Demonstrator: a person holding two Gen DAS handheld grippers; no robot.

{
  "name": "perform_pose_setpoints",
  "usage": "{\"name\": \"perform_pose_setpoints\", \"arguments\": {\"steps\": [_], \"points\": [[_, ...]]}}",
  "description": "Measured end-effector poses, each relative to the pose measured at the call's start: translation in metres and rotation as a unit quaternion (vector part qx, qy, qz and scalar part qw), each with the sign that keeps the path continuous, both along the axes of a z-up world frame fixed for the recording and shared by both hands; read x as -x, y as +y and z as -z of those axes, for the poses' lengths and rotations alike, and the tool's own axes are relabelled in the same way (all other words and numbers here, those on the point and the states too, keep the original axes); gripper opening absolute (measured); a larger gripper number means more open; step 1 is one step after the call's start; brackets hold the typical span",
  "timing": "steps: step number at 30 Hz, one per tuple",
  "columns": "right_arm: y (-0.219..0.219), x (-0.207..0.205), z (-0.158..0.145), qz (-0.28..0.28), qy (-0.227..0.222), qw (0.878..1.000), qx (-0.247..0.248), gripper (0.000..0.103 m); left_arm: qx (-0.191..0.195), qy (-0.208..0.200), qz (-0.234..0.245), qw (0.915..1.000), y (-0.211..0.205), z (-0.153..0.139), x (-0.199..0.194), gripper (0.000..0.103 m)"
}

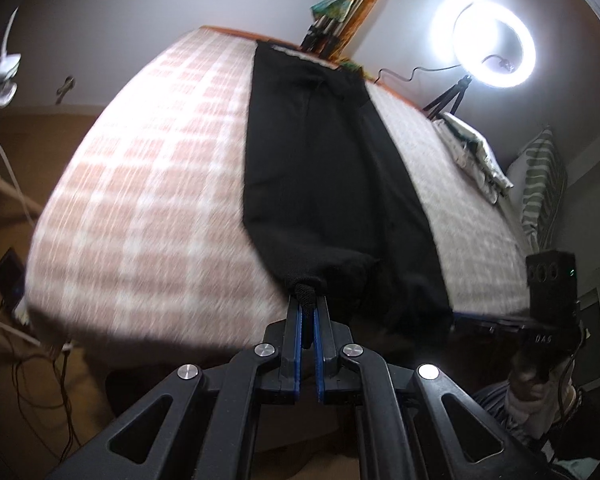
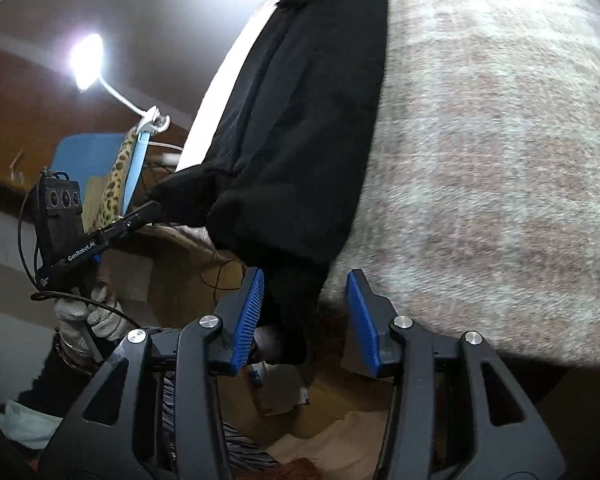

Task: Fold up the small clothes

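Observation:
A long black garment (image 1: pixel 324 184) lies stretched along a bed with a pink and white checked cover (image 1: pixel 148 200). My left gripper (image 1: pixel 308 308) is shut on the garment's near hem at the bed's front edge. In the right wrist view the same black garment (image 2: pixel 300 140) hangs over the bed edge, and its corner drops between the blue pads of my right gripper (image 2: pixel 305 280), which is open around it. The left gripper (image 2: pixel 148 210) shows there at the left, pinching the garment's other corner.
A lit ring light (image 1: pixel 494 44) on a tripod stands at the far right of the bed. Folded cloths (image 1: pixel 476 156) lie along the right edge. A clip lamp (image 2: pixel 86 60) and a leopard-print cloth (image 2: pixel 118 184) are at the left. Cables trail on the floor (image 1: pixel 60 392).

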State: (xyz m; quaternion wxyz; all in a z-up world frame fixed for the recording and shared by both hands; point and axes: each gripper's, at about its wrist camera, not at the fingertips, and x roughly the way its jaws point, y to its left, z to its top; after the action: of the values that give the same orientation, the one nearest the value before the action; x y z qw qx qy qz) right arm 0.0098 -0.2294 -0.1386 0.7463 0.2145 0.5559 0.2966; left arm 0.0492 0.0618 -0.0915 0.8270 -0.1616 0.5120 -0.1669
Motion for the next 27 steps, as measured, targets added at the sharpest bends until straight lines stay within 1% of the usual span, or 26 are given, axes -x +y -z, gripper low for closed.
{"name": "perform_pose_setpoints", "arguments": {"steps": [1, 2, 3, 4, 5, 6, 7, 8, 9, 10, 12, 14, 15, 16, 17, 18, 19, 20, 21, 22, 24, 25, 26, 27], "points": [[0.004, 0.000, -0.001, -0.005, -0.008, 1.000, 0.006, 0.045, 0.001, 0.006, 0.005, 1.0000, 0.001, 0.003, 0.003, 0.002], [0.008, 0.000, -0.002, -0.009, -0.012, 1.000, 0.010, 0.036, 0.001, 0.011, 0.010, 0.9999, 0.003, 0.005, 0.006, 0.002], [0.011, -0.001, -0.001, -0.013, -0.013, 1.000, 0.011, 0.029, -0.003, 0.014, 0.009, 0.9999, 0.004, 0.006, 0.008, 0.010], [0.014, -0.001, 0.001, -0.018, -0.010, 1.000, 0.015, 0.015, -0.008, 0.013, 0.008, 0.9999, 0.006, 0.007, 0.010, 0.023], [0.017, -0.003, 0.002, -0.021, -0.010, 0.999, 0.023, 0.010, -0.009, 0.011, 0.008, 0.9999, 0.008, 0.007, 0.013, 0.027], [0.019, -0.005, 0.003, -0.021, -0.011, 0.999, 0.025, 0.010, -0.009, 0.009, 0.005, 0.9999, 0.010, 0.007, 0.014, 0.033], [0.016, -0.007, 0.003, -0.020, -0.005, 1.000, 0.014, 0.008, -0.003, 0.008, -0.001, 1.0000, 0.014, 0.007, 0.014, 0.040], [0.012, -0.008, 0.003, -0.014, 0.004, 1.000, -0.003, 0.007, 0.005, 0.010, -0.005, 0.9999, 0.017, 0.007, 0.014, 0.045], [0.013, -0.011, 0.001, -0.008, 0.008, 1.000, -0.015, 0.007, 0.019, 0.013, -0.008, 0.9997, 0.019, 0.009, 0.011, 0.052], [0.008, -0.012, -0.002, -0.001, 0.008, 0.999, -0.032, 0.007, 0.023, 0.015, -0.010, 0.9996, 0.021, 0.011, 0.008, 0.054], [0.000, -0.013, -0.008, 0.009, -0.002, 0.999, -0.040, 0.007, 0.013, 0.026, -0.016, 0.9995, 0.022, 0.018, 0.001, 0.053], [-0.004, -0.012, -0.013, 0.011, -0.011, 0.999, -0.036, 0.007, 0.013, 0.039, -0.013, 0.9991, 0.020, 0.025, -0.002, 0.045], [-0.005, -0.011, -0.013, 0.009, -0.010, 0.999, -0.035, 0.007, 0.017, 0.045, -0.011, 0.9988, 0.019, 0.028, -0.004, 0.034], [-0.004, -0.010, -0.012, 0.006, -0.008, 0.999, -0.037, 0.007, 0.023, 0.054, -0.008, 0.9982, 0.016, 0.032, -0.006, 0.028], [-0.004, -0.008, -0.011, 0.005, -0.006, 0.999, -0.032, 0.011, 0.025, 0.056, -0.007, 0.9981, 0.015, 0.033, -0.006, 0.026], [-0.002, -0.008, -0.007, 0.003, -0.001, 1.000, -0.025, 0.015, 0.026, 0.055, -0.005, 0.9981, 0.014, 0.033, -0.006, 0.022], [-0.003, -0.009, -0.006, 0.003, 0.002, 1.000, -0.024, 0.029, 0.024, 0.053, -0.002, 0.9983, 0.012, 0.032, -0.005, 0.016], [0.002, -0.008, -0.003, 0.007, 0.007, 1.000, -0.026, 0.042, 0.020, 0.049, 0.002, 0.9986, 0.010, 0.030, -0.005, 0.015], [0.002, -0.010, 0.000, 0.011, 0.010, 0.999, -0.029, 0.043, 0.015, 0.044, 0.004, 0.9989, 0.009, 0.028, -0.004, 0.013], [0.001, -0.010, 0.001, 0.012, 0.008, 0.999, -0.037, 0.043, 0.015, 0.043, 0.004, 0.9990, 0.008, 0.027, -0.004, 0.007], [0.003, -0.010, 0.000, 0.005, -0.001, 0.999, -0.033, 0.042, 0.020, 0.043, 0.005, 0.9988, 0.006, 0.025, -0.005, 0.004], [0.007, -0.010, -0.001, -0.005, -0.006, 1.000, -0.026, 0.025, 0.022, 0.043, 0.006, 0.9988, 0.005, 0.024, -0.006, 0.003], [0.014, -0.011, 0.000, -0.014, -0.006, 1.000, -0.023, 0.006, 0.022, 0.041, 0.008, 0.9989, 0.005, 0.020, -0.006, 0.003], [0.020, -0.011, 0.001, -0.027, 0.002, 0.999, -0.018, 0.006, 0.026, 0.037, 0.009, 0.9989, 0.005, 0.016, -0.006, 0.002]]}}
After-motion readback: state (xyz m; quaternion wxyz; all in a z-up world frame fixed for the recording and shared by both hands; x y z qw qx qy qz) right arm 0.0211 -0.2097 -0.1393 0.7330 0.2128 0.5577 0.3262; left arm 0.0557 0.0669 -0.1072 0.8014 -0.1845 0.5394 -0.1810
